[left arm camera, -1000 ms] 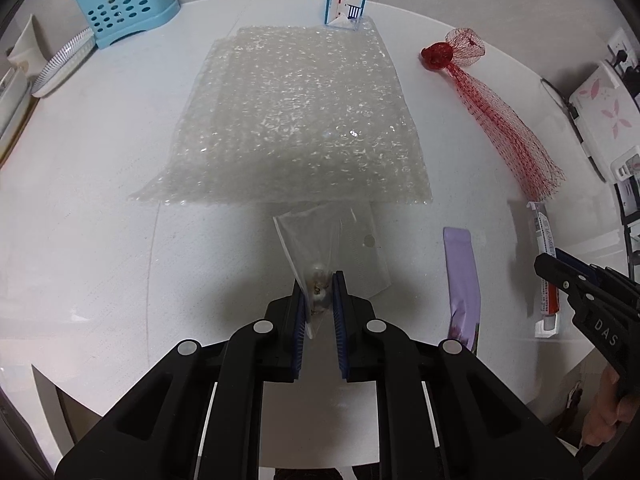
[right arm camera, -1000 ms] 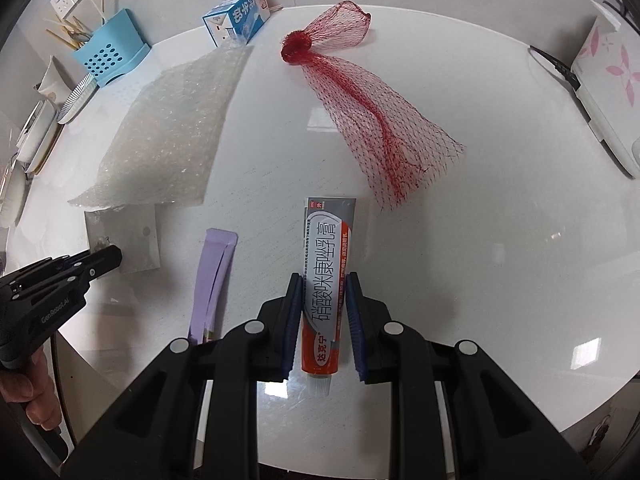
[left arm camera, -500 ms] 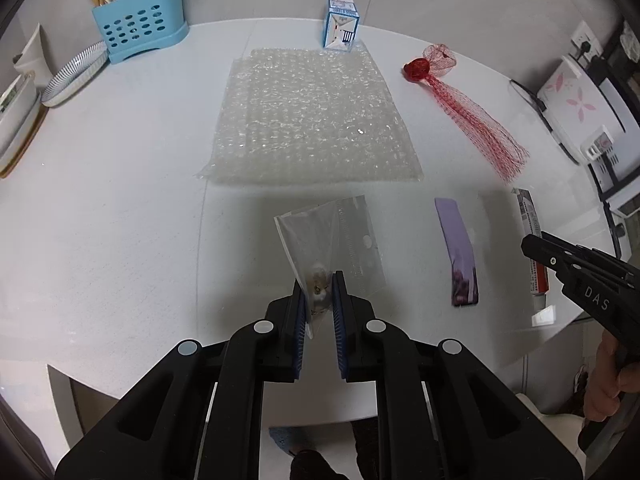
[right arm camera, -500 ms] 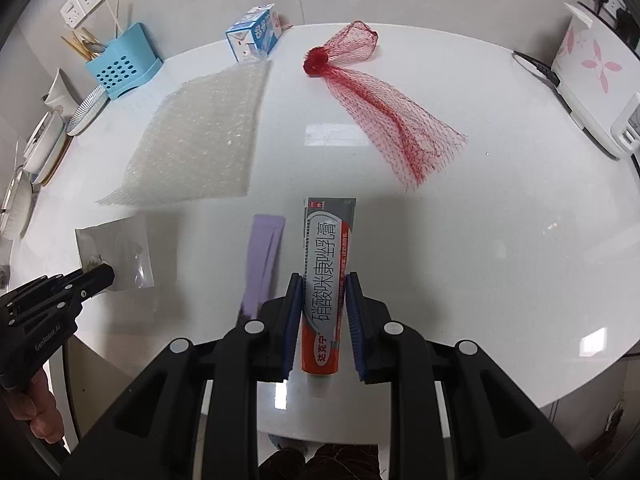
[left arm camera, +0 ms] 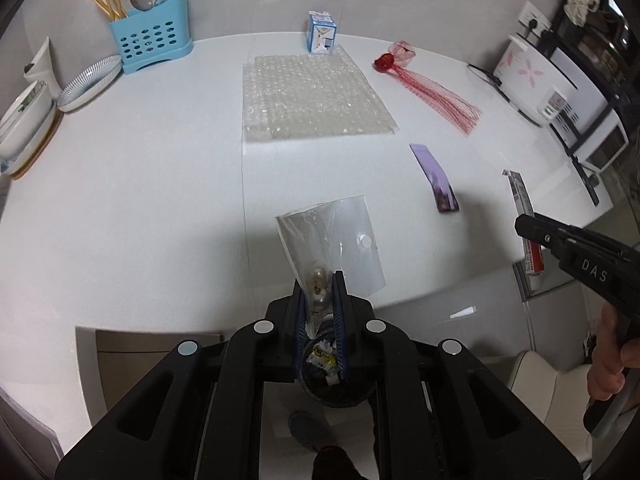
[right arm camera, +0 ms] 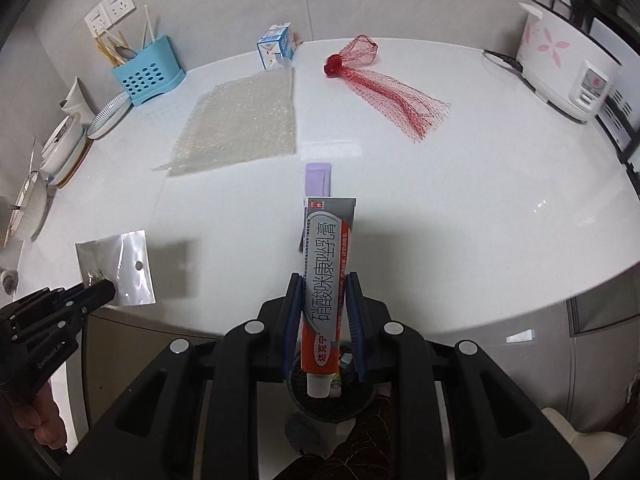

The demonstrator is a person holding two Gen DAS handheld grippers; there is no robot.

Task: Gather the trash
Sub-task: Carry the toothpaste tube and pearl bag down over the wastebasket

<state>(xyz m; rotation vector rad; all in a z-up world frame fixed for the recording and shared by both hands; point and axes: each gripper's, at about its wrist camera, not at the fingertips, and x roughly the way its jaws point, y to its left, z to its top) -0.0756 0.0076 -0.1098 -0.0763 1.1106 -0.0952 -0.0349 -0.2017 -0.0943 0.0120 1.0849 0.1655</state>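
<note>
Both grippers were off the table edge w/ stuff pinched, over a dark bin (left arm camera: 334, 384) on the floor below. Left gripper (left arm camera: 320, 300) was closed narrow on the bottom of a clear plastic bag (left arm camera: 332, 236), some small bits inside, bag sticking up and forward past the tips. Right gripper (right arm camera: 323, 312) was clamped on an ointment tube (right arm camera: 326, 280), cap end pointing back toward the bin.

Imo the trick was to center each one over the bin opening before letting go, bc the bag's floppy and could drift. Both were held about level, pointing at the table (left arm camera: 160, 184), side by side, apart.

Bubble wrap (left arm camera: 312, 96), red net (right arm camera: 384, 84), purple wrapper (left arm camera: 436, 178), small carton (left arm camera: 322, 38) were left on the table.
</note>
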